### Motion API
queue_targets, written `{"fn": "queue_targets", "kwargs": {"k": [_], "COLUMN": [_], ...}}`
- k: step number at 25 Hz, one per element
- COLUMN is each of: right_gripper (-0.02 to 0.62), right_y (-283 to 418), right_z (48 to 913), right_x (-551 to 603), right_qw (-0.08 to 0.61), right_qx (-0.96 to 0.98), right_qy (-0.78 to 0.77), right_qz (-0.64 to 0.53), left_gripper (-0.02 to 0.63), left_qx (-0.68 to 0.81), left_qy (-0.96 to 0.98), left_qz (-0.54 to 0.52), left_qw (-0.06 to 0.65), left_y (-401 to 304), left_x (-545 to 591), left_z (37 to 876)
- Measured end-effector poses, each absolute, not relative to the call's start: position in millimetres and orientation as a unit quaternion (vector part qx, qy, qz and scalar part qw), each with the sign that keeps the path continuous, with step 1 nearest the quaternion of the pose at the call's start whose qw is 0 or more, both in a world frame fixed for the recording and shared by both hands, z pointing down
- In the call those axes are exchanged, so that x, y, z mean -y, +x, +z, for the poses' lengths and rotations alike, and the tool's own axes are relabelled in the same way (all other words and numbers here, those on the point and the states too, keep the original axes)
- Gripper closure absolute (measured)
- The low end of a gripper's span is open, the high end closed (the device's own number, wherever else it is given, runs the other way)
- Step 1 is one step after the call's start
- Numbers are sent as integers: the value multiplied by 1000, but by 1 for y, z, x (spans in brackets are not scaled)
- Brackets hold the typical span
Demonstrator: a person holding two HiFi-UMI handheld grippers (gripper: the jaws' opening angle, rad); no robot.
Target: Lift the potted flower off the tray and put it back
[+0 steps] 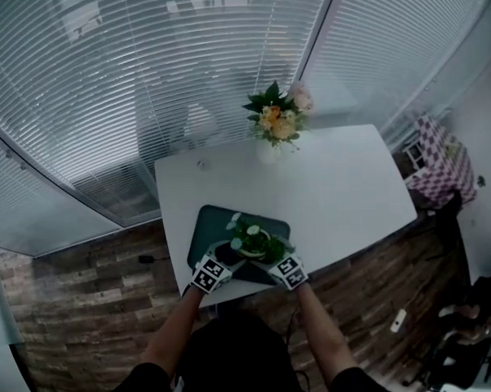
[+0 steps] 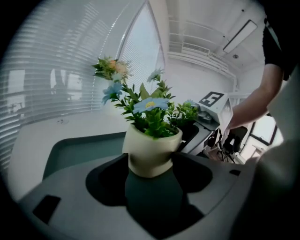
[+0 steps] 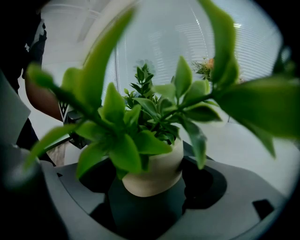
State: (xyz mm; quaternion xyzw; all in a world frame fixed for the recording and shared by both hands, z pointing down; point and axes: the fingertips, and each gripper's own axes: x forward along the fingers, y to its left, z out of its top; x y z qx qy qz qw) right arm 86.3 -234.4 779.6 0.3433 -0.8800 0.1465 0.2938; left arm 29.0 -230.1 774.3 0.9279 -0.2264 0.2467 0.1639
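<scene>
The potted flower [image 1: 252,246], green leaves and pale blue blooms in a cream pot, is over the near part of the dark green tray [image 1: 210,225] on the white table. My left gripper [image 1: 230,255] and right gripper [image 1: 270,257] close in on it from either side. In the left gripper view the cream pot [image 2: 150,152] sits pinched between both jaws of the left gripper [image 2: 150,165]. The right gripper view shows the pot [image 3: 154,171] pressed between the jaws of the right gripper [image 3: 152,183], with leaves filling the view. Whether the pot touches the tray [image 2: 79,147] I cannot tell.
A white vase of orange and pink flowers [image 1: 276,121] stands at the table's [image 1: 343,187] far edge. Window blinds run behind it. A checked cloth [image 1: 441,162] hangs off to the right. The tray lies close to the table's near edge, with brick-patterned floor below.
</scene>
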Motion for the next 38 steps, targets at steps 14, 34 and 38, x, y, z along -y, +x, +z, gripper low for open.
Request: {"fn": "queue_targets", "kwargs": {"k": [14, 34, 38], "right_gripper": [190, 190, 190], "right_y": [114, 138, 143], "right_z": [748, 648, 623], "right_x": [216, 112, 91], "right_qw": [235, 140, 116], "right_qx": [871, 879, 883], "right_qy": [404, 445, 448], "right_qz": [149, 94, 77], "left_gripper": [314, 314, 314], "left_qx": [295, 386, 409], "left_qy": [922, 908, 901], "left_qz": [195, 128, 117], "left_qw": [158, 100, 86], "left_y": [-10, -11, -9], "left_x": [213, 118, 95], "left_z": [743, 638, 616]}}
